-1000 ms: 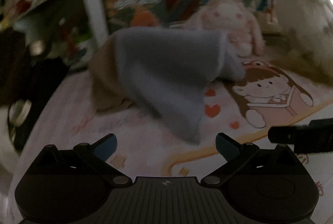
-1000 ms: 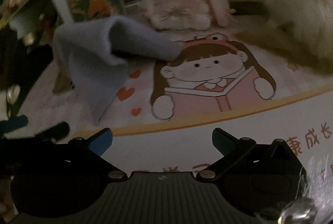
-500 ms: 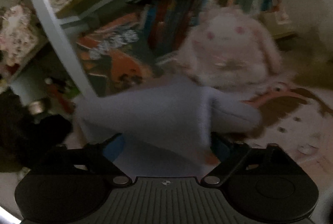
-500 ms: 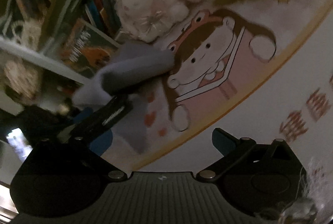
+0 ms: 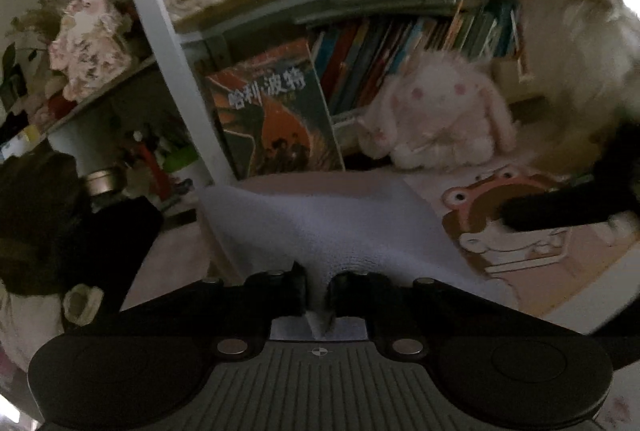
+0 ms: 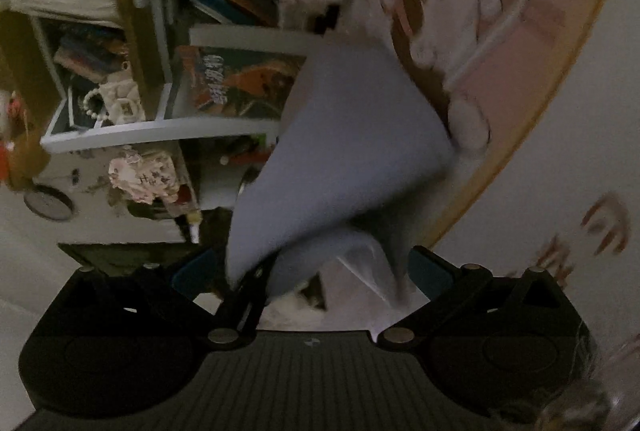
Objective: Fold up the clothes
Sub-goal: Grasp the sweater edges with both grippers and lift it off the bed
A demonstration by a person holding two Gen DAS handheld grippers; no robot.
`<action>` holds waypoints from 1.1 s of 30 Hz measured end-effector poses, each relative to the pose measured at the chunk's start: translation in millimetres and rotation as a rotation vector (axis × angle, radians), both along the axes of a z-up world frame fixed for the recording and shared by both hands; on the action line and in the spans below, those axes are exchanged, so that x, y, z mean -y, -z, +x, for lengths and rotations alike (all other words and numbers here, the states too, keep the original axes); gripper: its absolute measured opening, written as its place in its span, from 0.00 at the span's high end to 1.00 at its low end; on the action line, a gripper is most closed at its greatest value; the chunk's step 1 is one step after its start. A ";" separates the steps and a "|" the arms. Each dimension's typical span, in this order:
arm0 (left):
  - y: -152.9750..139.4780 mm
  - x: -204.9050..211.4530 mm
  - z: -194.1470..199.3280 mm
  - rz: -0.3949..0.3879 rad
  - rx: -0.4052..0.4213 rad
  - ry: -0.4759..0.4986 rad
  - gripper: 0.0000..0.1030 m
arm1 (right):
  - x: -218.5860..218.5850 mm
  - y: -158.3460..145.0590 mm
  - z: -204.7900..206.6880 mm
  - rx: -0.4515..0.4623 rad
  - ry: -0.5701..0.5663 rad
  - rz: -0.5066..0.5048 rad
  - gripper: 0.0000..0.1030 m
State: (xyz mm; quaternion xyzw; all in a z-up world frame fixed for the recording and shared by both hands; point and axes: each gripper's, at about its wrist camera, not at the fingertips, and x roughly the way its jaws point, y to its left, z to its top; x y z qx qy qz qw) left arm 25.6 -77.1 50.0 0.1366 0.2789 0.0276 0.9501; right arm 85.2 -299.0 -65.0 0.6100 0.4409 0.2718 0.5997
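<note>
Left gripper clamped narrow on a pinched ridge of the grey-lavender cloth; fabric bunched between the two fingers and fanning away forward and to the right of the grip. Right gripper spread wide, blue pads apart, with a corner of the same cloth hanging in the gap; no closure on the fabric seen. Camera of the right gripper heavily rolled and blurred, so contact between pad and cloth not settled.

Cloth partly lifted: near edge held at the left gripper, far portion lying on the cartoon-print tabletop mat, just short of the Harry Potter book propped behind it. Long axis judged to run from the left gripper's pinch toward the mat's cartoon figure. Left gripper the only one holding; right gripper close in, its black finger visible at the right of the cloth in the left view.

Left view alone: the clamp itself, the plush rabbit beyond the cloth, the cloth's spread over the mat. Right view alone: the cloth's free flap curling upward, with its underside in shadow, and the wide stance of the right jaws.

Judgement: a fold or a spreading-out equally possible; stage not determinable.
</note>
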 end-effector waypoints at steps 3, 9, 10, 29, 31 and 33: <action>-8.8 -0.4 -20.8 -0.027 0.001 0.006 0.92 | -8.0 8.9 -2.3 -0.058 -0.010 0.019 0.00; -20.9 -4.2 -53.8 -0.037 0.003 0.002 0.92 | -12.4 22.4 -8.9 -0.138 -0.004 0.017 0.17; -21.7 -5.7 -57.0 -0.029 0.003 -0.004 0.92 | -10.6 23.6 -10.4 -0.143 0.004 0.008 0.46; -140.8 -15.4 -99.3 -0.621 0.420 0.596 0.91 | 84.4 -290.9 4.8 0.945 0.167 0.093 0.92; -138.0 -31.9 -95.1 -0.711 0.392 0.605 0.91 | 65.5 -308.2 6.0 0.977 0.123 0.031 0.92; -119.4 -48.5 -86.0 -0.755 0.318 0.551 0.91 | 37.8 -296.5 16.4 0.926 0.068 -0.067 0.92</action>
